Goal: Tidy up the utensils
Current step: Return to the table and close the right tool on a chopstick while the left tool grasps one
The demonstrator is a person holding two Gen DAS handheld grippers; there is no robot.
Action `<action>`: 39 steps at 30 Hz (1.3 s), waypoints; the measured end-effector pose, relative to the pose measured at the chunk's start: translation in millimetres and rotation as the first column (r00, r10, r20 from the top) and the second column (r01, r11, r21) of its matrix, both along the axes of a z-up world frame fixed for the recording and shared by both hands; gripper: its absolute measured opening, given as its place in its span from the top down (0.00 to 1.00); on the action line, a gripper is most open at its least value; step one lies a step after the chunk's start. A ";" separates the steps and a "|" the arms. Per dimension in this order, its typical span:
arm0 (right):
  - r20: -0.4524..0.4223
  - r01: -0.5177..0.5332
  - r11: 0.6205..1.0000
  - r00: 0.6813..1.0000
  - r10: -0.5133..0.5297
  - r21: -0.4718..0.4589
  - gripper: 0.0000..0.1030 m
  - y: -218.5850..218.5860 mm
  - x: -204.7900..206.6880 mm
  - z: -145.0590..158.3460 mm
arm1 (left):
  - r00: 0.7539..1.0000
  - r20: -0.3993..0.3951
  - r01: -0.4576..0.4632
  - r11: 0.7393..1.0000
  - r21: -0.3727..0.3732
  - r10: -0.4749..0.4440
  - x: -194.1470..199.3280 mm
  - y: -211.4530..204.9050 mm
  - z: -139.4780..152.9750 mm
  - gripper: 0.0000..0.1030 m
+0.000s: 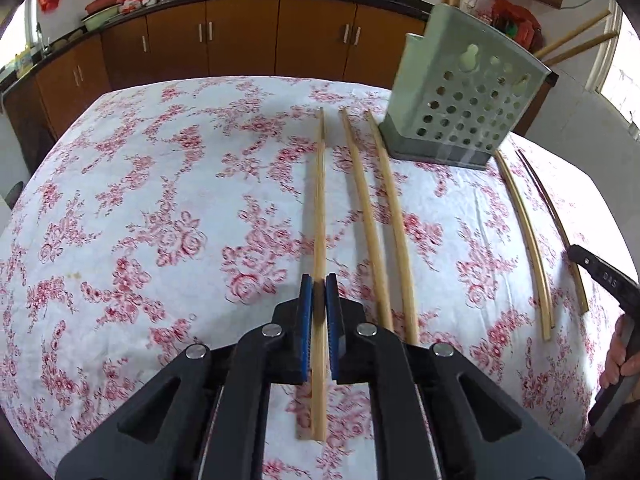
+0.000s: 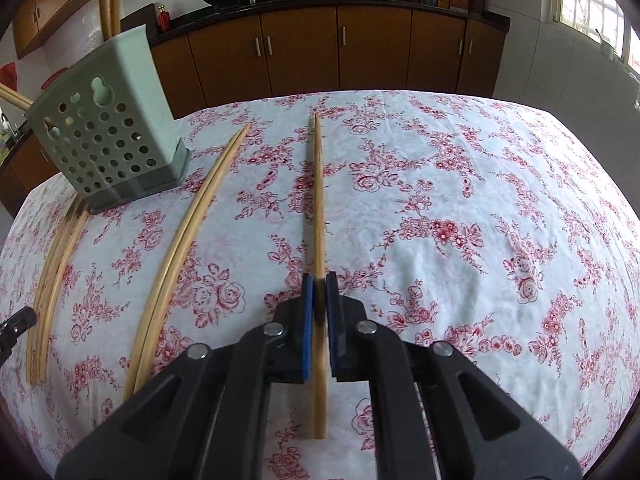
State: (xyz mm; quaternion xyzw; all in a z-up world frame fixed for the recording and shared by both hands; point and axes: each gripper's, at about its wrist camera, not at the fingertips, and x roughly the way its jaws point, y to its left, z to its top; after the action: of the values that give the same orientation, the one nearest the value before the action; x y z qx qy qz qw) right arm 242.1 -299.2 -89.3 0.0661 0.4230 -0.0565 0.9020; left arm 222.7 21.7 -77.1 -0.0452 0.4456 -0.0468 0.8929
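While both tools sit low over the cloth (image 1: 160, 200), each has its blue pads closed against a chopstick running lengthwise between them. The left gripper (image 1: 319, 288) clamps the leftmost chopstick (image 1: 319, 200), whose near end passes under the tool and ends on the cloth below. Two more sticks (image 1: 376, 220) lie just beside it to the right, their far tips near the holder (image 1: 460, 92). A further pair (image 1: 532, 248) lies well to the right, past the holder's base. The right gripper (image 2: 319, 290) is shut on a separate chopstick (image 2: 318, 200); a dark line runs alongside that stick, and whether it is shadow or a second stick cannot be told. The pale green perforated holder stands upright on a darker base, with sticks already rising from its top; these are cut off at the frame edge in both views. Motion blur softens the sticks near the pads. The left view alone shows part of the right tool (image 1: 600, 276) and the person's fingers (image 1: 624, 356) at the right margin. The right view alone shows the window (image 2: 588, 4) and a sliver of the left tool (image 2: 16, 328) at its left edge. Brown cabinets (image 1: 240, 40) line the far wall.
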 end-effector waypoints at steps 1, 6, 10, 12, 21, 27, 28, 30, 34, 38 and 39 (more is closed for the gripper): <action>0.004 -0.014 1.000 1.000 0.014 0.002 0.92 2.3 -1.1 -0.1 | 1.000 0.000 -0.028 1.000 0.003 0.028 5.2 7.9 0.5 0.93; 0.019 -0.020 1.000 1.000 0.019 0.009 0.92 9.2 -2.5 -0.2 | 0.998 -0.002 -0.057 0.998 -0.002 0.057 26.3 33.5 0.7 0.93; 0.021 -0.016 1.000 1.000 0.016 0.003 0.92 9.8 -3.7 0.2 | 1.000 0.003 -0.012 1.000 -0.013 0.012 30.7 37.3 -0.7 0.93; 0.020 -0.019 1.000 1.000 0.019 0.000 0.92 7.7 -4.2 0.2 | 1.000 0.013 -0.005 1.000 -0.006 0.005 27.9 35.9 -1.2 0.92; 0.017 -0.017 1.000 1.000 0.017 0.008 0.92 4.7 -4.6 -0.3 | 0.999 0.047 -0.001 1.000 0.018 0.000 18.4 30.2 -1.8 0.92; 0.016 -0.017 1.000 1.000 0.016 0.007 0.92 5.4 -4.3 -0.4 | 0.999 0.046 -0.012 1.000 -0.008 0.012 19.4 32.7 -2.7 0.92; 0.016 -0.017 1.000 1.000 0.017 0.006 0.92 5.4 -4.4 -0.4 | 0.999 0.046 -0.012 1.000 -0.011 0.013 19.3 33.2 -2.8 0.92; 0.016 -0.017 1.000 1.000 0.017 0.007 0.92 5.5 -4.3 -0.4 | 0.999 0.046 -0.014 1.000 -0.016 0.015 19.2 34.3 -2.7 0.92; 0.016 -0.017 1.000 1.000 0.017 0.006 0.92 5.6 -4.2 -0.3 | 0.999 0.046 -0.016 1.000 -0.021 0.017 18.9 36.1 -2.6 0.92; 0.016 -0.017 1.000 1.000 0.017 0.007 0.91 5.5 -4.1 -0.3 | 0.999 0.046 -0.016 1.000 -0.020 0.017 19.2 35.8 -2.5 0.92; 0.016 -0.017 1.000 1.000 0.017 0.007 0.91 5.7 -4.0 -0.1 | 0.999 0.046 -0.016 1.000 -0.020 0.017 19.2 35.8 -2.5 0.92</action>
State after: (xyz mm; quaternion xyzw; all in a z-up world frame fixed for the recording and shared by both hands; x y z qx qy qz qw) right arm 238.1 -293.6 -89.4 0.0664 0.4168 -0.0467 0.9054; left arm 242.0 57.5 -79.7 -0.0565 0.4240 -0.0449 0.9028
